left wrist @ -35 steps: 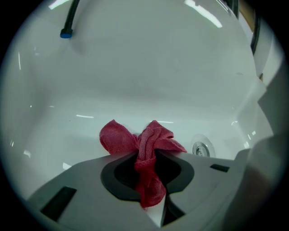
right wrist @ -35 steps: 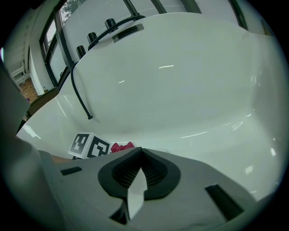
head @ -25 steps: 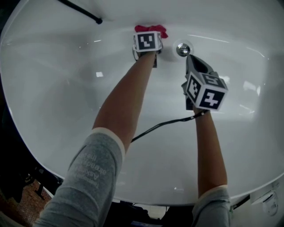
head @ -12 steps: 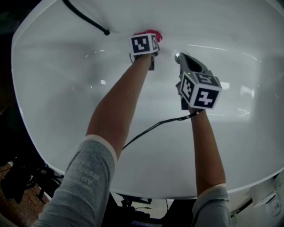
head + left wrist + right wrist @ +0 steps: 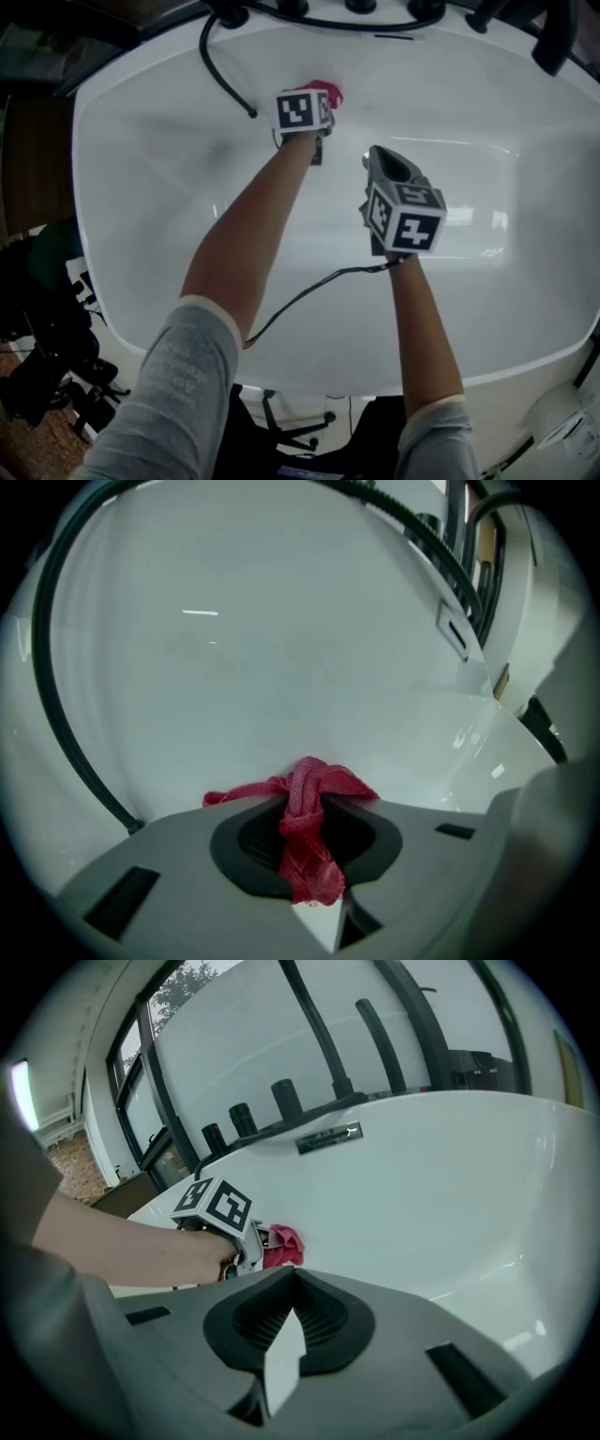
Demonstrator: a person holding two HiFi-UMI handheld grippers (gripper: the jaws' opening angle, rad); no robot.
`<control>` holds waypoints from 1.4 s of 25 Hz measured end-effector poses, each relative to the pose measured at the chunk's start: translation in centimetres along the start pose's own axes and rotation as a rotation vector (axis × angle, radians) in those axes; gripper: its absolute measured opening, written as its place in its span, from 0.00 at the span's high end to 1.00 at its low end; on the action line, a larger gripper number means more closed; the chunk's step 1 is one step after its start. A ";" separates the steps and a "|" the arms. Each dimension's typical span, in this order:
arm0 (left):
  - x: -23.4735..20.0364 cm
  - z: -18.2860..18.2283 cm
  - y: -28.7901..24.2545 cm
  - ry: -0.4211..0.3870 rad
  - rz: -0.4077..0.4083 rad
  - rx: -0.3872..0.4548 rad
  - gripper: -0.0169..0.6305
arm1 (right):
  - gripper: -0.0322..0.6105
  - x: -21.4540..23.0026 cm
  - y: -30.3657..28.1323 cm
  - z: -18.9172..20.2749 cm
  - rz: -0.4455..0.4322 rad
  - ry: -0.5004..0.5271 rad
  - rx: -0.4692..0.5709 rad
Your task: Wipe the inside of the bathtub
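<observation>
1. The left gripper [image 5: 309, 864] has its jaws clamped on a red cloth [image 5: 309, 799], which runs as a twisted strip between them and bunches out past the tips.
2. The cloth sits at the far inner wall of the white bathtub [image 5: 487, 122], a little left of centre; it seems to touch the wall, though the contact itself is hard to make out.
3. The right gripper [image 5: 281, 1358] hangs over the middle of the tub, nearer and to the right of the left one, its jaws closed together with nothing between them.
4. A thin black cable [image 5: 309, 292] trails from the right gripper toward the near rim.
5. A black hose [image 5: 220, 75] curves down the far left wall, its end lying left of the cloth.
6. Dark knobs [image 5: 361, 7] line the far rim, and a metal overflow plate [image 5: 328, 1136] sits just below them.
</observation>
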State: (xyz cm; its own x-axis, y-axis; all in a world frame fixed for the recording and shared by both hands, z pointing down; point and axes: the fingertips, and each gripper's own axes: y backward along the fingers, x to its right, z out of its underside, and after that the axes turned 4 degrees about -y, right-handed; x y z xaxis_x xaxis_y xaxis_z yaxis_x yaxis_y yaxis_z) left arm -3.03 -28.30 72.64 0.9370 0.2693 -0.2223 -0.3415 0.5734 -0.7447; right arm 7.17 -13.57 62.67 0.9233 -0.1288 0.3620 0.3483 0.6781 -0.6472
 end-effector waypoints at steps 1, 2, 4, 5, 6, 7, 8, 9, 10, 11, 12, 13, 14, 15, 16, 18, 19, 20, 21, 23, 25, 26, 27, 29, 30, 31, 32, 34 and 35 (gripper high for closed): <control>0.4 -1.2 0.8 0.000 0.005 0.013 0.86 | 0.94 -0.5 0.8 -0.7 -0.004 0.003 0.006; 0.9 -2.4 1.6 0.002 0.015 0.024 0.86 | 0.94 -0.9 1.6 -1.5 -0.006 0.005 0.011; 1.8 -4.6 3.1 0.002 0.026 0.039 0.86 | 0.94 -1.4 3.2 -2.9 -0.005 0.008 0.016; 2.0 -5.5 3.9 -0.001 0.025 0.041 0.86 | 0.94 -1.6 4.0 -3.4 -0.003 0.009 0.017; 2.1 -6.3 4.7 -0.004 0.021 0.042 0.86 | 0.94 -1.8 4.7 -3.8 -0.001 0.010 0.018; 2.1 -7.1 5.4 -0.007 0.016 0.046 0.86 | 0.94 -2.1 5.4 -4.3 0.001 0.013 0.018; 2.0 -8.1 6.2 -0.009 0.009 0.056 0.86 | 0.94 -2.3 6.1 -4.8 0.004 0.017 0.020; 1.9 -9.0 6.9 -0.014 -0.003 0.070 0.86 | 0.94 -2.5 6.7 -5.3 0.008 0.022 0.021; 1.5 -10.0 7.6 -0.024 -0.024 0.085 0.86 | 0.94 -2.7 7.3 -5.7 0.010 0.026 0.023; 1.1 -10.7 8.2 -0.035 -0.045 0.099 0.86 | 0.94 -2.8 7.9 -6.0 0.013 0.029 0.023; 1.2 -11.2 8.8 -0.035 -0.045 0.105 0.86 | 0.94 -3.0 8.4 -6.3 0.017 0.032 0.022; 1.5 -11.5 9.2 -0.026 -0.028 0.105 0.86 | 0.94 -3.2 8.7 -6.6 0.019 0.033 0.023; 1.7 -11.8 9.7 -0.023 -0.018 0.106 0.86 | 0.94 -3.4 9.1 -6.9 0.019 0.033 0.025; 1.5 -12.1 10.2 -0.031 -0.022 0.112 0.85 | 0.94 -3.5 9.4 -7.1 0.019 0.030 0.027; 1.4 -12.4 10.7 -0.043 -0.028 0.117 0.85 | 0.94 -3.6 9.7 -7.3 0.020 0.027 0.028; 1.4 -12.4 12.0 -0.061 -0.023 0.123 0.85 | 0.94 -3.9 10.6 -7.6 0.025 0.019 0.026; 1.2 -12.5 12.9 -0.081 -0.028 0.138 0.85 | 0.94 -4.0 11.1 -7.6 0.025 0.014 0.024; 0.9 -12.7 13.9 -0.108 -0.037 0.159 0.85 | 0.94 -4.3 11.7 -7.7 0.027 0.009 0.022; 0.8 -12.7 15.0 -0.131 -0.038 0.175 0.85 | 0.94 -4.6 12.3 -7.9 0.029 0.006 0.020; 1.0 -12.0 17.5 -0.158 -0.010 0.192 0.85 | 0.94 -5.4 13.6 -8.3 0.033 0.001 0.021; 1.4 -10.7 20.6 -0.188 0.026 0.200 0.85 | 0.94 -6.4 15.1 -8.8 0.040 -0.001 0.027; 1.6 -10.2 22.4 -0.203 0.044 0.205 0.85 | 0.94 -6.8 15.9 -9.0 0.046 -0.001 0.029; 1.8 -9.7 24.3 -0.212 0.063 0.214 0.85 | 0.94 -7.4 16.8 -9.1 0.050 -0.002 0.030; 2.5 -9.4 28.4 -0.220 0.101 0.239 0.85 | 0.94 -8.5 18.7 -9.6 0.055 -0.008 0.038; 2.9 -9.6 30.5 -0.226 0.117 0.253 0.85 | 0.94 -9.1 19.6 -9.9 0.056 -0.009 0.043; 3.2 -9.9 32.6 -0.233 0.131 0.269 0.85 | 0.94 -9.8 20.6 -10.2 0.055 -0.006 0.050; 3.5 -10.2 34.8 -0.240 0.144 0.286 0.85 | 0.94 -10.7 21.5 -10.4 0.054 0.001 0.057; 3.7 -10.6 39.3 -0.245 0.165 0.320 0.85 | 0.94 -12.8 23.4 -10.4 0.055 0.026 0.065; 3.8 -10.6 41.7 -0.250 0.175 0.335 0.85 | 0.94 -14.0 24.4 -10.3 0.057 0.038 0.068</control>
State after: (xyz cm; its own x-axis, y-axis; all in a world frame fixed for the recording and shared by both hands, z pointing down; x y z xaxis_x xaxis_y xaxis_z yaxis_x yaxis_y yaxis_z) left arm -12.94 -11.57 34.04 0.8304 0.5401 -0.1371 -0.5370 0.7101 -0.4554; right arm 4.41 -2.66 34.84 0.9471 -0.1153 0.2996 0.2848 0.7326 -0.6182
